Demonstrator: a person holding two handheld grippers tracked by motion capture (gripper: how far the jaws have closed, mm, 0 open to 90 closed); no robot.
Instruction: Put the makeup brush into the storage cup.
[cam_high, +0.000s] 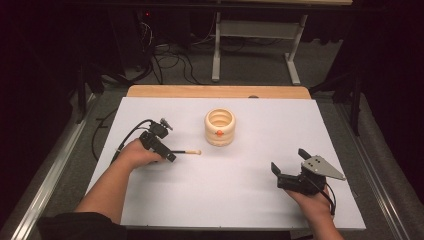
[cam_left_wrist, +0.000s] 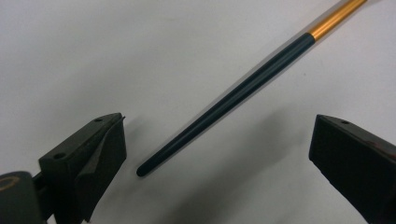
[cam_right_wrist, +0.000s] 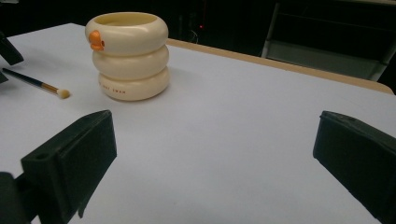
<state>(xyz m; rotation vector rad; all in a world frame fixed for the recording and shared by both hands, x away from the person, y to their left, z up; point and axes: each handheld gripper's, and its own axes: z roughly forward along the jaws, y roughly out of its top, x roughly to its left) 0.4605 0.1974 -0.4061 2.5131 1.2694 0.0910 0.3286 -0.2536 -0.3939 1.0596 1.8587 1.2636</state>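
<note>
A thin brush (cam_high: 187, 151) with a dark handle, gold ferrule and pale tuft lies flat on the white table (cam_high: 225, 195), tuft pointing at a cream ringed cup (cam_high: 219, 127). My left gripper (cam_high: 170, 155) is low over the handle's end. In the left gripper view the handle (cam_left_wrist: 224, 105) runs slantwise between the jaws of my left gripper (cam_left_wrist: 219, 123), which stand wide and clear of it. My right gripper (cam_high: 288, 159) rests open at the front right with nothing between its jaws. The right gripper (cam_right_wrist: 215, 119) faces the cup (cam_right_wrist: 128, 56) and the brush (cam_right_wrist: 35, 83).
The cup carries a small orange duck figure (cam_high: 219, 133) on its front. A wooden strip (cam_high: 215, 91) borders the table's far edge. Beyond it are floor cables and a white desk frame (cam_high: 216, 55). Metal rails run along both sides of the table.
</note>
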